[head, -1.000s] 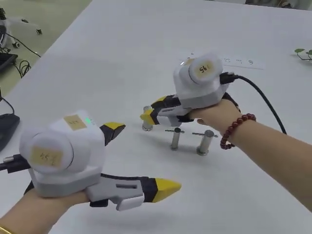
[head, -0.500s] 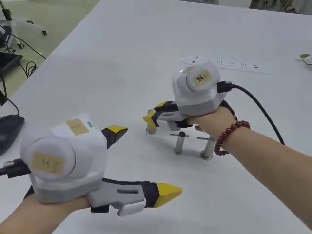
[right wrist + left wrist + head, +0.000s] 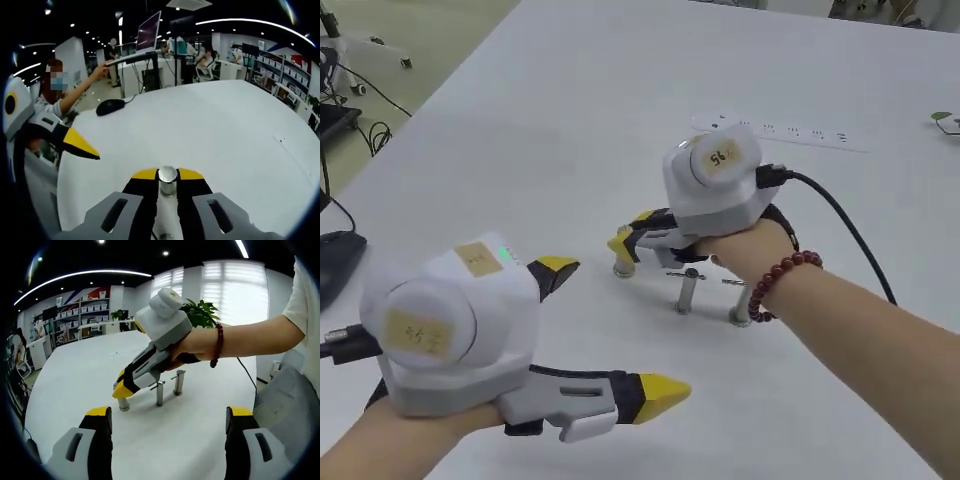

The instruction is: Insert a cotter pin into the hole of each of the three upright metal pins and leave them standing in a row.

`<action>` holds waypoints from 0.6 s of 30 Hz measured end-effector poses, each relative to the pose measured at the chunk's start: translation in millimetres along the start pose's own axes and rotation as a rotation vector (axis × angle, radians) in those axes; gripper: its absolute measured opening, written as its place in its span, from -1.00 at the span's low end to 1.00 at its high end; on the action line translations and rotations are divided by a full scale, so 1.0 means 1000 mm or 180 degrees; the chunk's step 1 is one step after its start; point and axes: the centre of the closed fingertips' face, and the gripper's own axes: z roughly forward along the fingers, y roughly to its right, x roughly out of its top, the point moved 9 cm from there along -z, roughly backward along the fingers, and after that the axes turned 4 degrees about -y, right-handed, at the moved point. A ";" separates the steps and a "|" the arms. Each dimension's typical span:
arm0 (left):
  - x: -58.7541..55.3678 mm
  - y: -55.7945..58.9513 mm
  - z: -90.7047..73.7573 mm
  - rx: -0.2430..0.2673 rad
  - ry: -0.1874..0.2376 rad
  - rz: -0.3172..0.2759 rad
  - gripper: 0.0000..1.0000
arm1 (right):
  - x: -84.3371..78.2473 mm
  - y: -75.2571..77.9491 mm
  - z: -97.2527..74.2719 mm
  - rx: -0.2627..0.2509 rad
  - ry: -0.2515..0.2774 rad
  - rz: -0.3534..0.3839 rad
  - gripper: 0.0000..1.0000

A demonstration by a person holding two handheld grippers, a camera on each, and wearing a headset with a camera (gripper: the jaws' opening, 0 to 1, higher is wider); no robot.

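Note:
Three upright metal pins stand in a row on the white table [image 3: 550, 130]. My right gripper [image 3: 623, 243] is shut on the leftmost pin [image 3: 623, 264], whose round top [image 3: 167, 175] sits between the yellow-tipped jaws of the right gripper [image 3: 168, 183]. The middle pin [image 3: 687, 292] and the right pin [image 3: 739, 308] each carry a thin cross pin near the top; the hand partly hides the right one. My left gripper [image 3: 608, 327] hovers open near the front. In its own view the left gripper [image 3: 168, 415] faces the row of pins [image 3: 159, 392], well short of it.
A white power strip [image 3: 780, 130] lies behind the pins, and a black cable [image 3: 840, 215] runs from the right gripper. A dark computer mouse [image 3: 338, 258] sits near the table's left edge. A person [image 3: 55, 95] is at the table's far side.
The right gripper stays shut on the leftmost pin and the left gripper stays open. The small shift in the picture comes from the head moving.

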 end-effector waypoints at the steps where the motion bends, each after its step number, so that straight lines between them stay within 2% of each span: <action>1: 0.000 0.000 0.000 0.0002 0.0002 0.0001 0.89 | 0.000 -0.002 0.000 0.0004 -0.0007 0.0001 -0.73; 7: 0.001 -0.001 -0.001 0.0014 0.0004 0.0010 0.89 | 0.002 -0.011 -0.005 0.0085 0.0010 -0.0082 -0.73; 18: 0.003 -0.001 -0.004 0.0056 0.0020 0.0024 0.88 | 0.000 -0.043 -0.019 0.0261 0.0019 -0.0146 -0.73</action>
